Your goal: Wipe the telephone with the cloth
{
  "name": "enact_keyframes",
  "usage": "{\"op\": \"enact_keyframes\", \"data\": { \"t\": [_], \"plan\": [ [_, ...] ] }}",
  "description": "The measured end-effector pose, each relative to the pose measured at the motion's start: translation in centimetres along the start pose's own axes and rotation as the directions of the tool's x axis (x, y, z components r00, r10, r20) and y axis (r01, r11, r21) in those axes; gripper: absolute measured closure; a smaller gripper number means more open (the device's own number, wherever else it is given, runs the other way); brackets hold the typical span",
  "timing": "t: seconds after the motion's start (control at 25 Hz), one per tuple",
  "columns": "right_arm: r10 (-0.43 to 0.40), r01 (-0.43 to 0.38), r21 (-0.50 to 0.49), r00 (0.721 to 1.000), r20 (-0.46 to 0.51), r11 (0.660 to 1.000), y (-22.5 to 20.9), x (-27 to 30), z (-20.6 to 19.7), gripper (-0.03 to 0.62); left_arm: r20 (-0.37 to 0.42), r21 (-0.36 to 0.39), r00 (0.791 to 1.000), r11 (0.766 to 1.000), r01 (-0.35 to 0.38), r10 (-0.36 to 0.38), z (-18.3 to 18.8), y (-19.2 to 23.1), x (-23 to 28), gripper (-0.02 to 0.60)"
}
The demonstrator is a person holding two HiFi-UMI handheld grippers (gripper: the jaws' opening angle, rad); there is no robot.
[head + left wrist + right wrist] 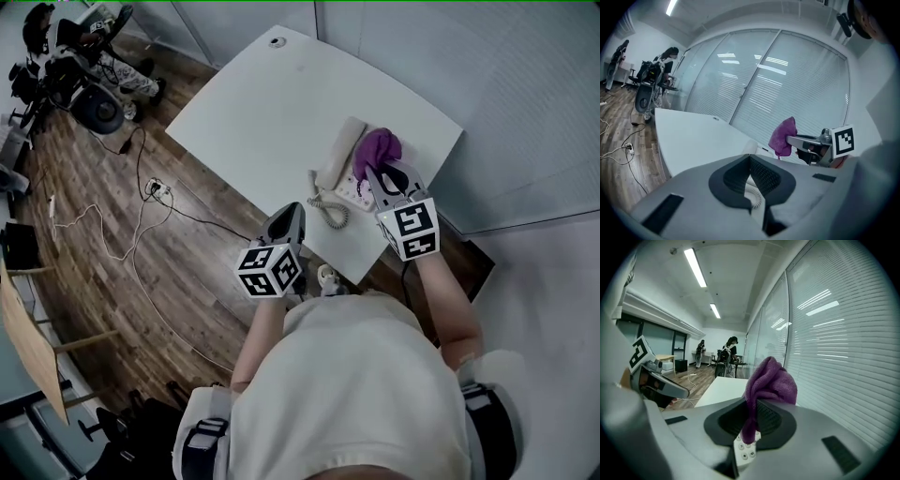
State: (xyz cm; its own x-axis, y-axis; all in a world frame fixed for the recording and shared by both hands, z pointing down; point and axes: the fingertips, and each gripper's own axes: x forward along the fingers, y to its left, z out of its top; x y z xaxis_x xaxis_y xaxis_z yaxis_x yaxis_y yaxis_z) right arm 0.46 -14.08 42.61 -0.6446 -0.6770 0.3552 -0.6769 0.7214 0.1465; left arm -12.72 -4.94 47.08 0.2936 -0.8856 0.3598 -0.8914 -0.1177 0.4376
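Here the white table [253, 108] bearing the telephone [343, 169] stands on seemingly wooden floor [103, 281].

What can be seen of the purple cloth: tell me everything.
The purple cloth looks soft and fuzzy, like terry. It is bunched into a lump, pinched between the shut jaws of the right gripper, with a tail hanging below them over the telephone keypad. Contact with the keys cannot be told.

On table [272, 103], telephone [339, 173] under cloth [379, 148]
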Motion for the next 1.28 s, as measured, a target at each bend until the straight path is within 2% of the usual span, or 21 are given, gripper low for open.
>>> {"op": "enact_keyframes", "data": {
  "t": [0.28,0.6,0.88,1.08,1.28],
  "plan": [
    [-0.078,0.070,-0.083,0.992,-0.097,0.994,-3.0,3.3,-1.2,0.549,-0.056,0.007,0.998,0.999,0.044,-0.043,0.1,0.7,2.2,0.560],
    [-0.139,0.091,-0.251,0.974,-0.181,0.964,-6.9,6.8,-2.0,0.549,-0.106,0.001,0.993,0.999,0.052,-0.052,-0.9,0.8,4.2,0.560],
    [-0.152,0.069,-0.323,0.959,-0.240,0.944,-8.6,10.6,-2.6,0.549,-0.129,-0.014,0.990,0.998,0.057,-0.058,-1.2,1.0,6.0,0.560],
    [-0.155,0.032,-0.397,0.947,-0.281,0.917,-7.9,12.4,-3.1,0.549,-0.130,-0.011,0.990,0.998,0.060,-0.061,-1.1,1.1,6.2,0.560],
    [-0.128,-0.009,-0.402,0.941,-0.314,0.916,-6.3,13.6,-3.5,0.549,-0.137,-0.018,0.989,0.998,0.055,-0.057,-1.3,1.7,5.9,0.560]
  ]
}}
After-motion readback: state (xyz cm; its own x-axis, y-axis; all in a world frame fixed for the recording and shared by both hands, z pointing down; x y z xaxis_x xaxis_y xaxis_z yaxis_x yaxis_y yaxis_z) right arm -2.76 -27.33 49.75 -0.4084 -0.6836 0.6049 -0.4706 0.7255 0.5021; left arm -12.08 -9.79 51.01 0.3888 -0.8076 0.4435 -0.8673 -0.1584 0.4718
